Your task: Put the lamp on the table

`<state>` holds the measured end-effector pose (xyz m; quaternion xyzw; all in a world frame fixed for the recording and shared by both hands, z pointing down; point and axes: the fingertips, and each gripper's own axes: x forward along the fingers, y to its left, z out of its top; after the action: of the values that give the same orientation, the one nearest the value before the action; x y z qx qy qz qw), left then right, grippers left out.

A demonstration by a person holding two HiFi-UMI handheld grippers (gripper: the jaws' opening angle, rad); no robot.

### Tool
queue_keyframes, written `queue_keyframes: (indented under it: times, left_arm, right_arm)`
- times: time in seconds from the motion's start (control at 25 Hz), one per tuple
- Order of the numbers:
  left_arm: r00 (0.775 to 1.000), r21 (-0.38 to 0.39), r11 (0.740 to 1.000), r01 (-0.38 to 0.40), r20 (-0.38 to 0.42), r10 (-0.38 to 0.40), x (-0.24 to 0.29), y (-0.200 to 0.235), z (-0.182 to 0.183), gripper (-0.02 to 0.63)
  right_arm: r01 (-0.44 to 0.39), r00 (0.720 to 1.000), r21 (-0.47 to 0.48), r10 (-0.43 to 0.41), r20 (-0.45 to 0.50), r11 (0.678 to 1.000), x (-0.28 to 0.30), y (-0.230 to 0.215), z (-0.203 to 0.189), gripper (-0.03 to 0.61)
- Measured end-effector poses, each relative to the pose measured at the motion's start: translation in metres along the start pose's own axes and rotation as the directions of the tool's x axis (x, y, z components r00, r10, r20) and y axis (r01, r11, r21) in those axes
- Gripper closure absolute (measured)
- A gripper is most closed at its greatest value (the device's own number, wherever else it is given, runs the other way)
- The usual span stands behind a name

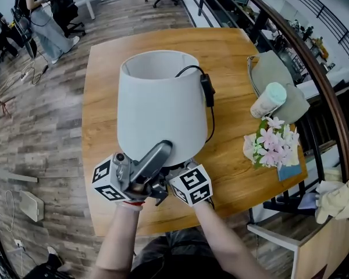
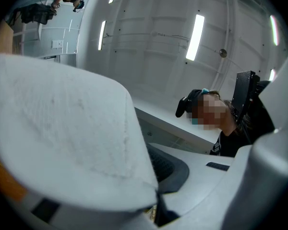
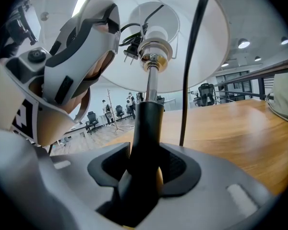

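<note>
A lamp with a white shade (image 1: 157, 97) hangs over the wooden table (image 1: 232, 57), and its black cord and switch (image 1: 208, 92) trail down the shade's right side. My right gripper (image 1: 177, 168) sits under the shade. In the right gripper view it (image 3: 144, 171) is shut on the lamp's black stem (image 3: 146, 123), below the bulb socket (image 3: 153, 47). My left gripper (image 1: 163, 150) reaches up against the shade's near rim. In the left gripper view the shade's fabric (image 2: 62, 128) fills the space between its jaws (image 2: 153, 176), which are shut on that rim.
A bunch of pink and white flowers (image 1: 273, 141), a pale capped cup (image 1: 269, 99) and a grey bag (image 1: 276, 74) lie on the table's right side. A dark curved railing (image 1: 314, 63) runs past that edge. Office chairs and a person (image 1: 38, 16) are far left.
</note>
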<state>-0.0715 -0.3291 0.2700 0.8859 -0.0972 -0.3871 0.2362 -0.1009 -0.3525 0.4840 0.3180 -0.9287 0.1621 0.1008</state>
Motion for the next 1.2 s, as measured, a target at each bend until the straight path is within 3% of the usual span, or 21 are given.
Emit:
queue_keyframes:
  times: [0.76,1.2]
  left_arm:
    - [1.000,-0.013,1.000,-0.025,0.013,0.025,-0.009,0.026,0.005,0.598]
    - [1.000,-0.018,1.000,-0.018,0.007,0.018,-0.011,0.019,-0.001,0.600]
  right_arm:
    - [-0.016,1.000,0.020,0.017,-0.021,1.000,0.018,-0.009,-0.010,0.390]
    - [0.015,0.999,-0.050,-0.017,-0.032,0.999,0.015,-0.006,-0.009,0.376]
